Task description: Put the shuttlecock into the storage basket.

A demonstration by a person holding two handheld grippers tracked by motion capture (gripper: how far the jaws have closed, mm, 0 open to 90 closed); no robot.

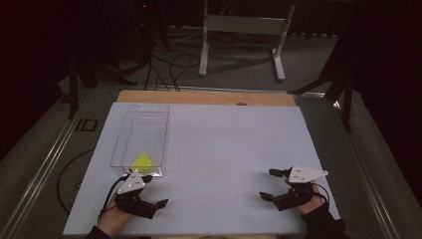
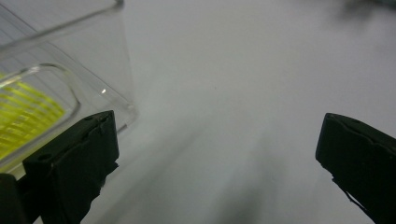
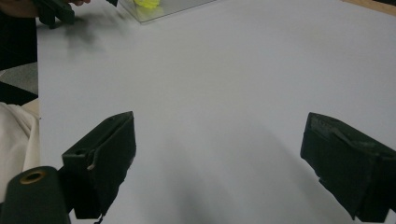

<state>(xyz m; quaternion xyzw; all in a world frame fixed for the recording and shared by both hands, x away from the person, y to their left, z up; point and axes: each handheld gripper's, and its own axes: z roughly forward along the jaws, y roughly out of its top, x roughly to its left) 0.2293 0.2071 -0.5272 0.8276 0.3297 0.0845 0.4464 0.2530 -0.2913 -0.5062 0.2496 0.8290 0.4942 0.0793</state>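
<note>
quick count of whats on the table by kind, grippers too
clear tray: 1
yellow thing in the tray: 1
grippers: 2, left gripper and right gripper, both open
total: 4

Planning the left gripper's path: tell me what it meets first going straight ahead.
Probably nothing: the left gripper looks over bare white tabletop. The clear tray holding a yellow piece sits beside its one jaw, very close.
</note>
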